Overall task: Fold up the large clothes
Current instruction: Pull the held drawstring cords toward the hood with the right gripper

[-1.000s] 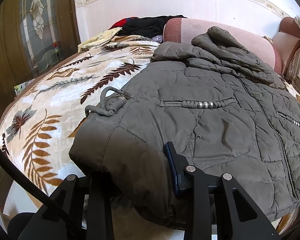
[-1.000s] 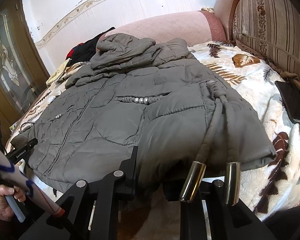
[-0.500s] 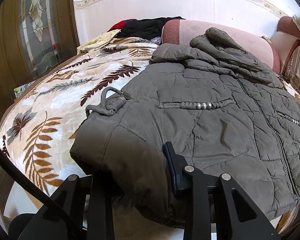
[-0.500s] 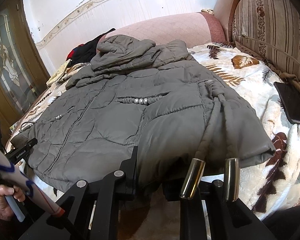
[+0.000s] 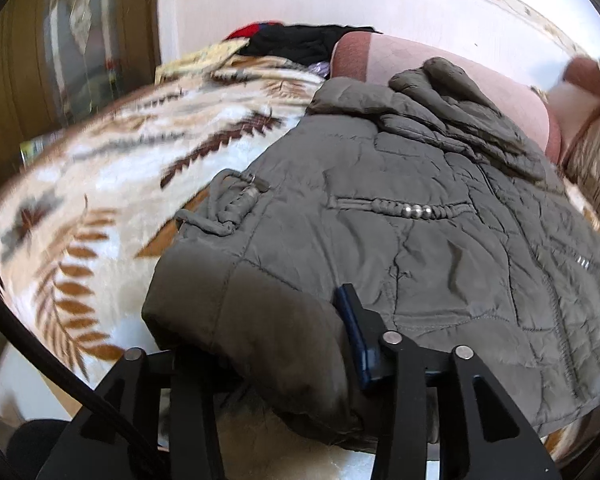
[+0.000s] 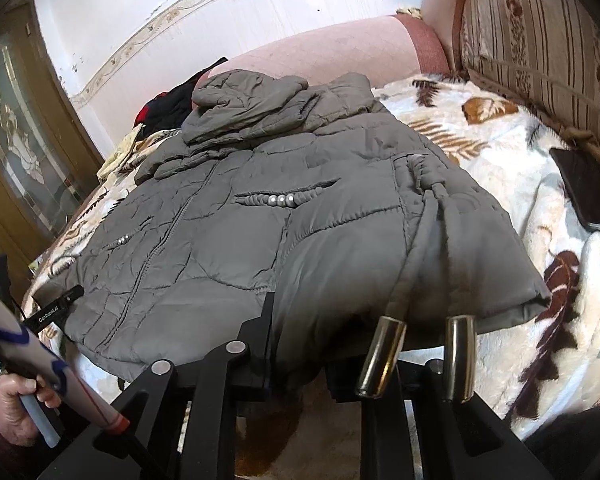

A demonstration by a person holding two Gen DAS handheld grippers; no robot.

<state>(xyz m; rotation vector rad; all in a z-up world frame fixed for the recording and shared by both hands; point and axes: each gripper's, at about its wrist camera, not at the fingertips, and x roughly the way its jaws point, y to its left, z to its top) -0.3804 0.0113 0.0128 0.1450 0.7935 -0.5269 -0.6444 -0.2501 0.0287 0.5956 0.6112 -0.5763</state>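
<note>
Ahead of both grippers, a grey quilted jacket [image 6: 268, 216] lies spread front-up on a bed covered by a cream blanket [image 5: 112, 200] printed with brown leaves. The left gripper [image 5: 260, 344] sits at the jacket's near corner; its jaws have just been opening, and a thick fold of hem [image 5: 260, 328] lies between them, with the blue-padded finger [image 5: 354, 332] against the cloth; the other finger is hidden under the fold, so whether the fold is pinched cannot be told. The right gripper [image 6: 300, 356] has the hem at the opposite near corner between its jaws, which stand narrowly parted and have just eased apart a little; the cloth hides the pads, so a firm pinch cannot be confirmed. Two drawcords with brass tips [image 6: 380, 360] hang off the hem just right of that gripper. Beyond the jacket, its hood [image 6: 248, 100] rests against a pink bolster [image 6: 340, 52]. To the far left of it lies a pile of black and red clothes [image 5: 296, 42]. Right of the right gripper, a dark tablet [image 6: 588, 188] lies on the blanket beside a striped cushion [image 6: 540, 40]. The far wall [image 6: 140, 8] is white with a patterned border; a wooden door with decorative glass [image 6: 16, 132] stands to the left. A hand [image 6: 16, 408] grips the left tool's handle.
</note>
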